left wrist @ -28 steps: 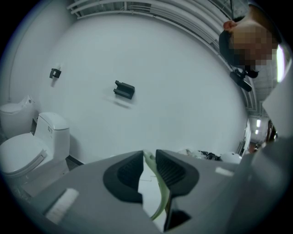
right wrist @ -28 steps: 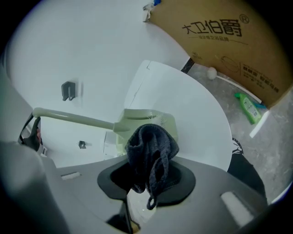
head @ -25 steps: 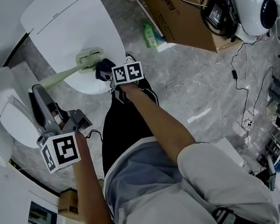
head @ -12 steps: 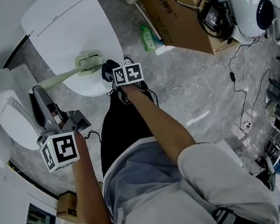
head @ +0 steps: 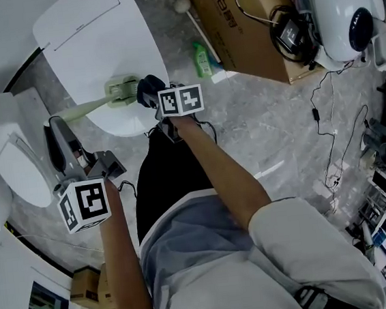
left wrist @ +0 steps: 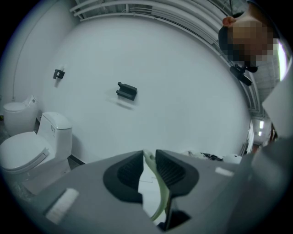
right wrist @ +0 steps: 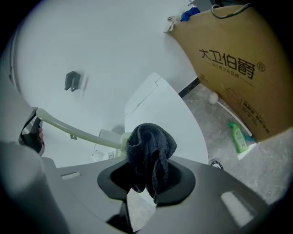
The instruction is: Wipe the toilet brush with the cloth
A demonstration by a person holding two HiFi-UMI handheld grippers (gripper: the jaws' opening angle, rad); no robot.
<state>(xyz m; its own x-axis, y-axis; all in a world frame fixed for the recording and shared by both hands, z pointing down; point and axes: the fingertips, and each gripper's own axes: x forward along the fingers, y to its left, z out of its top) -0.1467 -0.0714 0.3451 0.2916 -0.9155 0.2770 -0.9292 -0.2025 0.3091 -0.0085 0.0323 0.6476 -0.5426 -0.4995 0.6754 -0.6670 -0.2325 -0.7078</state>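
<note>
Toilet brush [head: 89, 108]: my left hand-held gripper [left wrist: 147, 165] pinches its handle, my right hand-held gripper [right wrist: 145, 180] is closed on the dark cloth [right wrist: 149, 150], just beside the brush head [head: 123, 90].

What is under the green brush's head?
The brush head hangs over the closed white toilet lid. The dark cloth in the right gripper hides its near end; whether they touch is unclear.

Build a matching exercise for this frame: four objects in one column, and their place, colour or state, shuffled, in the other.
1. toilet brush
2. cloth
3. green bottle
4. cardboard box

A. on the floor beside the box
B. bunched between the right gripper fingers
C. handle clamped in the left gripper
D. brown, with printed lettering

Pairs: 1-C, 2-B, 3-A, 4-D
</note>
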